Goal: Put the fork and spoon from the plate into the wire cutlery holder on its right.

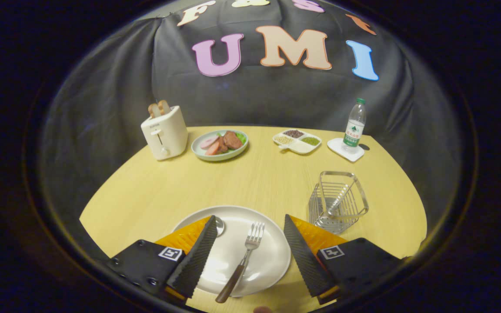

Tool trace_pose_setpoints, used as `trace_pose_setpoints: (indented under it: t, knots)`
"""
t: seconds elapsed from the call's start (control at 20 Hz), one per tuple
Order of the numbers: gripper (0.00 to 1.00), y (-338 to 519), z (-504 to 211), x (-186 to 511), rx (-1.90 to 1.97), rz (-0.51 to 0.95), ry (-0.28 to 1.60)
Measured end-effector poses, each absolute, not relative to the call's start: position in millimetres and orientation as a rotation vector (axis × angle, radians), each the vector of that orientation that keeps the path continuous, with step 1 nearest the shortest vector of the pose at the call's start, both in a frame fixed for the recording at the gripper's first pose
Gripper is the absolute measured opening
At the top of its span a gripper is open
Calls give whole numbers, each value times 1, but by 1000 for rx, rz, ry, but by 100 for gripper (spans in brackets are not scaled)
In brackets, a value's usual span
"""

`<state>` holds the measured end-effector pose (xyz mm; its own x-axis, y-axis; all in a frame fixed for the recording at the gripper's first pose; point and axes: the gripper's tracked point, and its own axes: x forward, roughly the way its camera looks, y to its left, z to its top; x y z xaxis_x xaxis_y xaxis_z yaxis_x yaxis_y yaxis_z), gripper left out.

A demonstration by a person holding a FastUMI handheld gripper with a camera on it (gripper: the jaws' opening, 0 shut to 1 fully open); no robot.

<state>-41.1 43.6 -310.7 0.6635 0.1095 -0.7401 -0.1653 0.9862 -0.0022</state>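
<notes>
Gripper [250, 243]: fingers spread wide, holding nothing, poised over the white plate [272, 261] on the counter. Fork [242, 260]: on the plate, midway between the fingers, long axis running roughly along them, tines ahead, wooden handle nearest. Spoon [219, 225]: bowl showing beside the left finger, remainder hidden. Wire cutlery holder [338, 202]: ahead-right of the plate, just beyond the right finger.

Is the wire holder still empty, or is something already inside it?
Empty. Through the wires of the holder nothing shows inside; the fork lies on the plate, between the open hand-held gripper fingers.
</notes>
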Motion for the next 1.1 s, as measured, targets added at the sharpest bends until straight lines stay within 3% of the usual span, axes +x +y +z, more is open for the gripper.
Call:
trace_pose_setpoints:
  t: [1.1]
  knots:
    - [96, 49, -381, -106, -209, 235, 1124]
